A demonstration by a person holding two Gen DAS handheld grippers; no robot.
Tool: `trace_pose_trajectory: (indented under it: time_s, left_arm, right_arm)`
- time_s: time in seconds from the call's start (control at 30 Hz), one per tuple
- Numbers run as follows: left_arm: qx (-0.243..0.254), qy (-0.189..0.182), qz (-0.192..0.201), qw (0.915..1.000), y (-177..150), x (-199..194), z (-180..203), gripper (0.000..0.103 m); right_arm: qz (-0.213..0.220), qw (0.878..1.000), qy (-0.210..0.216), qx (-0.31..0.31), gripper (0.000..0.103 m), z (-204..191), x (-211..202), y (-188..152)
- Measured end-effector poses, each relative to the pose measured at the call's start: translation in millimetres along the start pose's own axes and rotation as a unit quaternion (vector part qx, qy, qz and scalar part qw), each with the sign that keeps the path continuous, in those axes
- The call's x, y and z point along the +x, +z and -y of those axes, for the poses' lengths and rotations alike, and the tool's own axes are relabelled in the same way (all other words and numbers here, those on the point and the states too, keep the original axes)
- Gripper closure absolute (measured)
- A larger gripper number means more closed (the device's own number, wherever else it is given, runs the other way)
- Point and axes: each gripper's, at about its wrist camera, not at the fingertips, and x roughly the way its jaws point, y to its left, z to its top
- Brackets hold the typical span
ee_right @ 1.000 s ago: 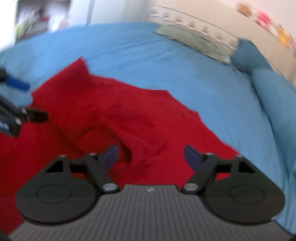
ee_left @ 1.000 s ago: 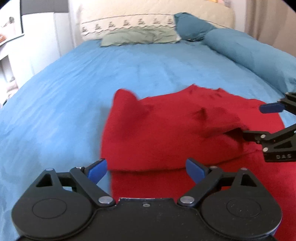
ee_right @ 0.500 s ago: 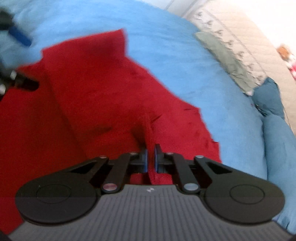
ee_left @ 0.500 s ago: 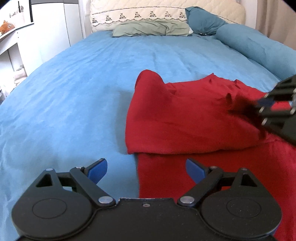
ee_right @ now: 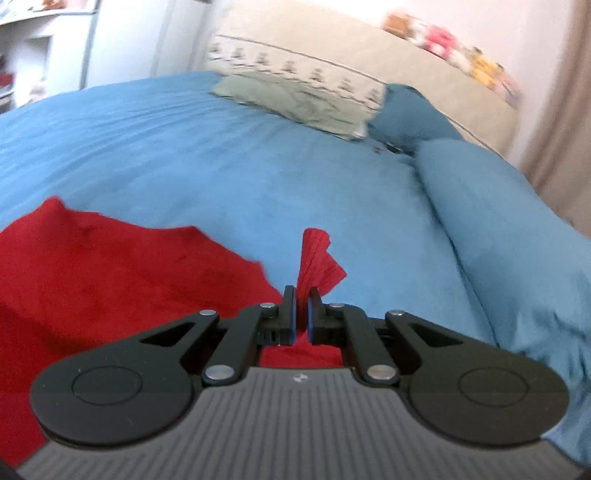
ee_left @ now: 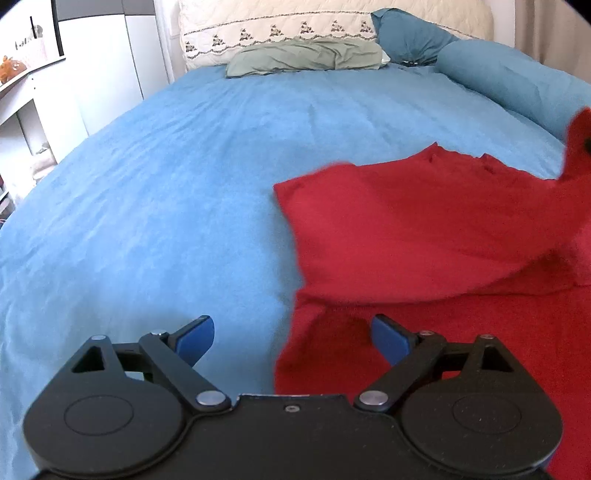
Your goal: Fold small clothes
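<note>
A red garment (ee_left: 424,229) lies partly folded on the blue bed cover (ee_left: 166,184), right of centre in the left wrist view. My left gripper (ee_left: 291,338) is open and empty, low over the garment's near left edge. My right gripper (ee_right: 301,306) is shut on a bunched end of the red garment (ee_right: 316,262) and holds it lifted above the bed; the rest of the cloth (ee_right: 110,277) spreads to its left. In the left wrist view the lifted end (ee_left: 578,147) rises at the far right edge.
A green pillow (ee_left: 306,57) and a cream embroidered pillow (ee_left: 273,26) lie at the headboard. A long blue bolster (ee_left: 517,81) runs along the bed's right side. White furniture (ee_left: 55,81) stands to the left of the bed.
My right gripper closed on a part of the red garment and lifted it up and to the right. My left gripper shifted left, staying open.
</note>
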Motion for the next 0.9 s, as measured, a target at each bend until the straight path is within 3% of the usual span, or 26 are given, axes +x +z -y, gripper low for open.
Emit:
trace_pose_trajectory:
  time_s: [0.2,0.4,0.53,0.57,0.6,0.63,0.67,0.7,0.73,0.8,0.9]
  left_arm:
    - [-0.012,0.016,0.002,0.9998,5.3,5.8,-2.9,0.009]
    - [-0.046,0.037,-0.009,0.9983,6.0,13.0,-18.9,0.009]
    - [-0.087,0.033,-0.018,0.9955,0.4,12.9,-34.7,0.007]
    - [-0.088,0.033,-0.019,0.9954,-0.7,11.6,-36.4,0.007]
    - [-0.084,0.036,-0.019,0.9956,-1.7,9.6,-36.6,0.007]
    - [-0.080,0.038,-0.020,0.9959,-2.1,7.2,-35.9,0.007]
    - [-0.075,0.038,-0.021,0.9962,-2.5,5.1,-34.8,0.008]
    - [-0.071,0.039,-0.021,0.9965,-3.7,3.0,-34.0,0.008]
    - [-0.067,0.038,-0.023,0.9968,-4.3,2.7,-33.0,0.008]
    - [-0.065,0.036,-0.025,0.9969,-7.9,2.8,-30.3,0.008]
    - [-0.071,0.038,-0.024,0.9965,-9.9,3.5,-29.6,0.008]
  right_arm:
    - [-0.050,0.997,-0.016,0.061,0.082,32.3,14.9,-40.6]
    - [-0.041,0.993,-0.012,0.112,0.082,42.8,5.7,-59.3]
    - [-0.077,0.989,-0.019,0.127,0.073,36.6,0.8,-87.9]
    - [-0.082,0.988,-0.022,0.126,0.063,35.8,0.0,-93.4]
    - [-0.086,0.988,-0.033,0.126,0.043,35.0,-2.0,-97.8]
    - [-0.087,0.987,-0.049,0.125,0.029,34.8,-7.4,-100.2]
    - [-0.083,0.986,-0.069,0.125,0.007,34.1,-12.1,-101.1]
    - [-0.063,0.987,-0.085,0.125,0.000,33.1,-21.3,-101.7]
    - [-0.038,0.988,-0.085,0.125,0.000,31.6,-30.5,-102.8]
    - [0.011,0.991,-0.034,0.129,0.000,29.1,-45.7,-103.1]
    - [0.004,0.993,0.024,0.119,0.000,18.4,-36.8,-99.2]
